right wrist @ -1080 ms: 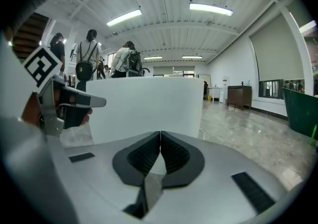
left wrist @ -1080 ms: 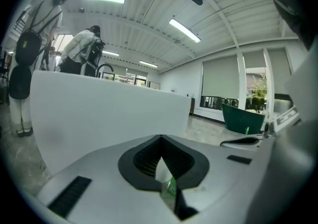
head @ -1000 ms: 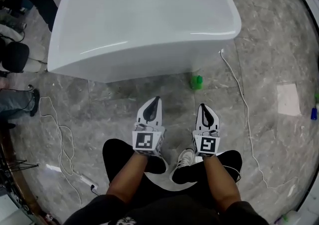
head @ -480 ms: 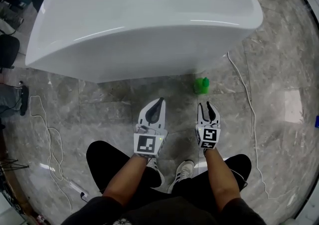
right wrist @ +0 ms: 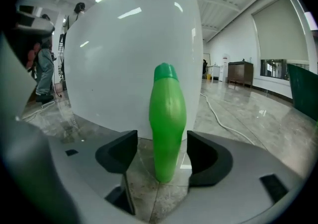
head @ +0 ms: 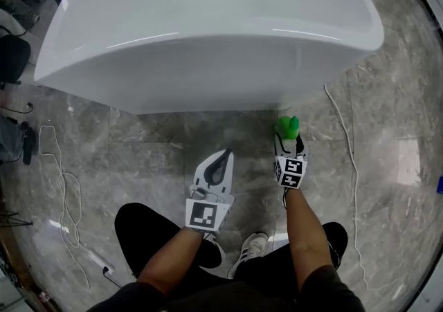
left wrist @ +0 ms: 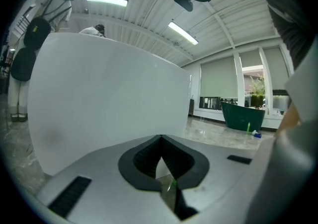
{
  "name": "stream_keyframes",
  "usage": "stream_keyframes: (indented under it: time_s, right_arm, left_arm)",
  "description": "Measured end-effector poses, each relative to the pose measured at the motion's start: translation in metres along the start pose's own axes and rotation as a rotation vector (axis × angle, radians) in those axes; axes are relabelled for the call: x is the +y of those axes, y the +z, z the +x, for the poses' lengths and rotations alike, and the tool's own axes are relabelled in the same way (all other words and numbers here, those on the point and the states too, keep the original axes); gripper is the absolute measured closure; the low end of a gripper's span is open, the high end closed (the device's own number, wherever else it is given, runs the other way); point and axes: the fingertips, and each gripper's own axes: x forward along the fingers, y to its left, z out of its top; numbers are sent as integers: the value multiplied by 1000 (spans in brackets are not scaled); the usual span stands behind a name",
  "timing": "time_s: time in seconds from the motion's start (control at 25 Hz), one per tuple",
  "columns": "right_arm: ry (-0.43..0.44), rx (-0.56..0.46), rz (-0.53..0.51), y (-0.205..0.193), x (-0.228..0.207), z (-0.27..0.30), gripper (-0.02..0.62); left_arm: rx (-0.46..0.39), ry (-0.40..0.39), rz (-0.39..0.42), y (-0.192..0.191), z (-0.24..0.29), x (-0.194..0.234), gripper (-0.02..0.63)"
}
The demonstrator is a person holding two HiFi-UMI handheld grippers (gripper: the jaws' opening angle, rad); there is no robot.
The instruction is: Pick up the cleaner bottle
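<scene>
Since the earlier frames the right gripper [head: 288, 142] has been carried farther forward across the floor [head: 138, 144], so that the green cleaner bottle [head: 287, 126], previously well ahead of it, is now reached by its tips; the left gripper [head: 223, 158] has been left nearer the person, to the left. The bottle is seen standing upright on the marble, just in front of the near wall of the white bathtub [head: 208, 61] and toward its right end. In the right gripper view the jaws are held apart, and the bottle's lower body is framed between the two dark pads with a gap showing on each side, so no contact is made yet. The left gripper's jaws are brought together with nothing held between them. A white cable [head: 346, 144] is laid along the floor to the right, clear of the bottle. The approach can be judged finished and the alignment good; the squeeze on the bottle and the lift off the floor are still left to be done.
</scene>
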Motion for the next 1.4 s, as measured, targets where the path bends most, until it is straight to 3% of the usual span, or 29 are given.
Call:
stream_keyframes:
  time_s: [0.24,0.52,0.64,0.92,1.4]
  right_arm:
    - [13,-3,8,7,-6,29,293]
    - [25,-8,-6,15,-4,45,296]
    - [16,2,-29,14,-2,47,393]
    - [43,1,-59,17,3,36,400]
    - [39,-85,-106,93,10,-29,402]
  left_arm:
    - [-3,-30,-15,-2,-14,-11,604]
    - [8,-3,-35,-5,-21,4,604]
    - [9,0,-33,-6,-21,8,604]
    - [21,-16,-38,-9,-19,5,604]
    - [2,11,-95,19,-2,12,604]
